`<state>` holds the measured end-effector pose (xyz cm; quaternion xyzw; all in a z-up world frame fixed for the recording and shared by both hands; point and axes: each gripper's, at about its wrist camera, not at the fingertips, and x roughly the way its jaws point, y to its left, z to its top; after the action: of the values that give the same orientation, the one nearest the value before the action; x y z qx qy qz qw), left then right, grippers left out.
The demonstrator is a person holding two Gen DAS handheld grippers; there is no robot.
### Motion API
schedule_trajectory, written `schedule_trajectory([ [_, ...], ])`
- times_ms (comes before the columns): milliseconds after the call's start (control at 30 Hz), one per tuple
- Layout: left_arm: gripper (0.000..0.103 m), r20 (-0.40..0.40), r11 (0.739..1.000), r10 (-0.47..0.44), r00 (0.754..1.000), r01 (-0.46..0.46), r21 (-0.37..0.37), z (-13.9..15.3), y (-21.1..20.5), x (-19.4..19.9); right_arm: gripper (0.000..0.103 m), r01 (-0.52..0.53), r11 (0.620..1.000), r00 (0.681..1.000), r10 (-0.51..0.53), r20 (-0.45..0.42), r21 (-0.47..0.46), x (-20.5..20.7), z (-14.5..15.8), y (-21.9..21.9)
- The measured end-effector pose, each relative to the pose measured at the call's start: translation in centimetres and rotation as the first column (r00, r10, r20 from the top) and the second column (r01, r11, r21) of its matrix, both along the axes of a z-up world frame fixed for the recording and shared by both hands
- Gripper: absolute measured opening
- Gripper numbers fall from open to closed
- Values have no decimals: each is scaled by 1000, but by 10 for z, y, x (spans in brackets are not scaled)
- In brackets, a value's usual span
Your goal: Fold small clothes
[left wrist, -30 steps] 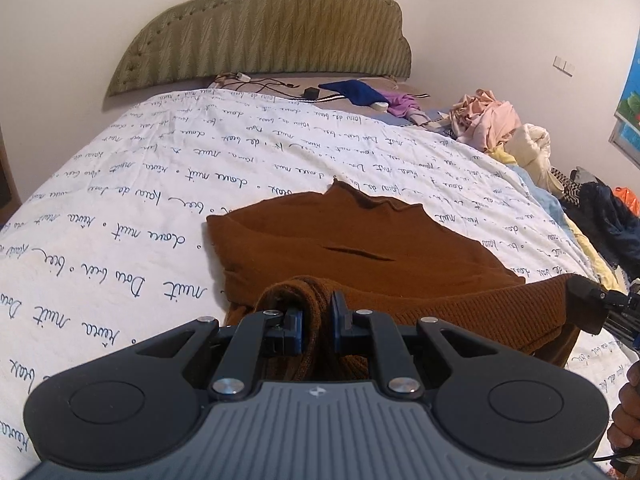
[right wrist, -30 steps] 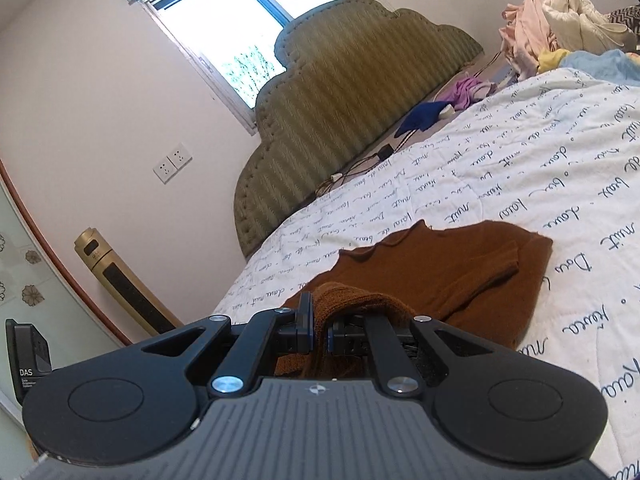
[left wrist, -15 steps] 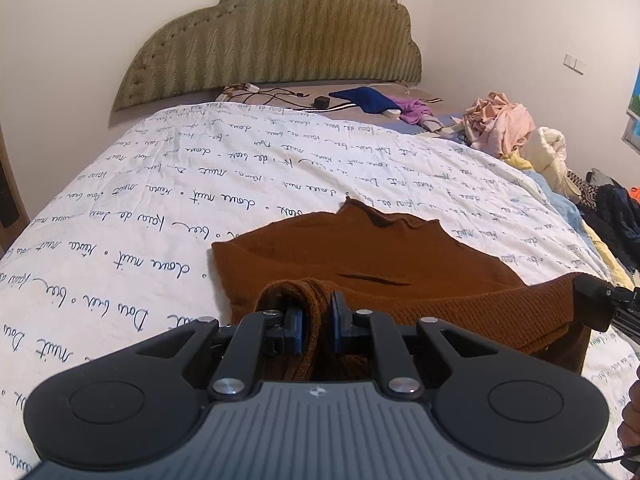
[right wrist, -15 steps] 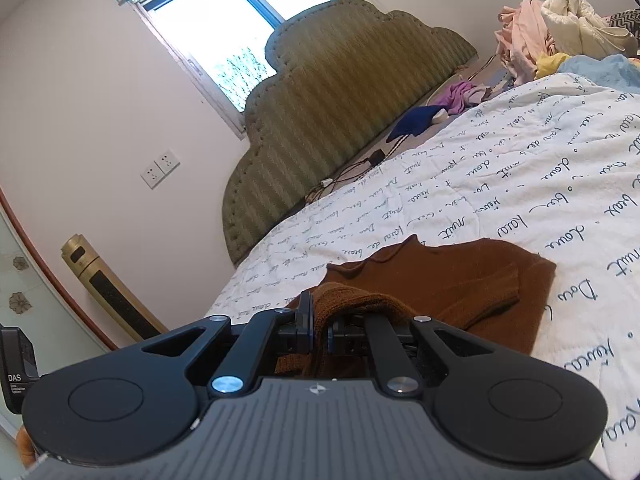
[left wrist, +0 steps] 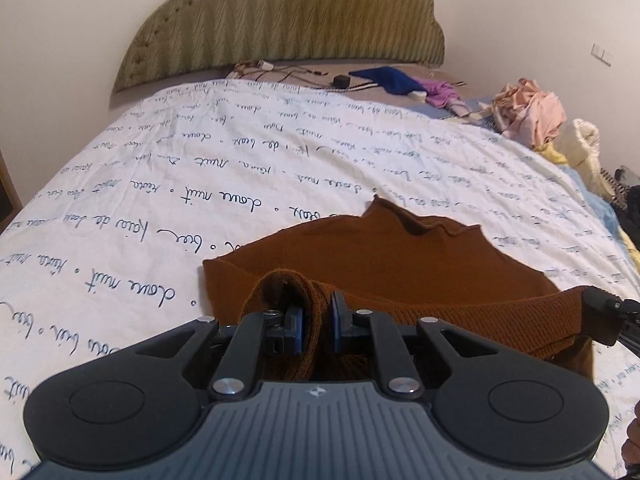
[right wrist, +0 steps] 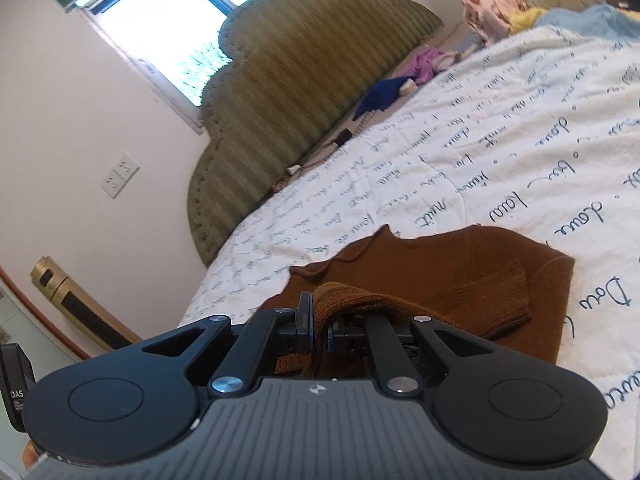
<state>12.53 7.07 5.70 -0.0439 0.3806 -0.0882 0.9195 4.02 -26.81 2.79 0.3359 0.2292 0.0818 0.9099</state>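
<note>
Jaws pinched tight on both sides: my left gripper [left wrist: 316, 326] clamps the brown sweater [left wrist: 384, 264] at its ribbed hem, my right gripper [right wrist: 318, 330] likewise, the sweater's body lying on the white quilt [left wrist: 200, 184].

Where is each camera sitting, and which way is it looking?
Left wrist view: sits on the left hand-held gripper, looking down along its fingers at the brown sweater on the bed cover, with the headboard beyond; the right hand-held gripper's tip and a bit of a hand show at the right edge.
Right wrist view: sits on the right hand-held gripper, tilted, looking across the sweater towards the headboard and window; only its own fingers show.
Both show the sweater, pinched in each gripper, plus the cover and headboard.
</note>
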Motion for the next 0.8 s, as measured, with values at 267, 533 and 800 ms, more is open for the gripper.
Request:
schedule_trajectory([
  [267, 13, -75, 1000, 9, 997, -10, -8, -31, -2, 43, 12, 13, 1000, 998, -11, -66, 28, 36, -20, -5],
  [533, 16, -126, 1000, 7, 992, -9, -16, -52, -1, 61, 12, 19, 998, 990, -11, -144, 53, 59, -43, -9],
  [800, 21, -171, 995, 8, 985, -25, -94, -51, 10, 69, 16, 17, 998, 980, -4, -198, 65, 70, -52, -12],
])
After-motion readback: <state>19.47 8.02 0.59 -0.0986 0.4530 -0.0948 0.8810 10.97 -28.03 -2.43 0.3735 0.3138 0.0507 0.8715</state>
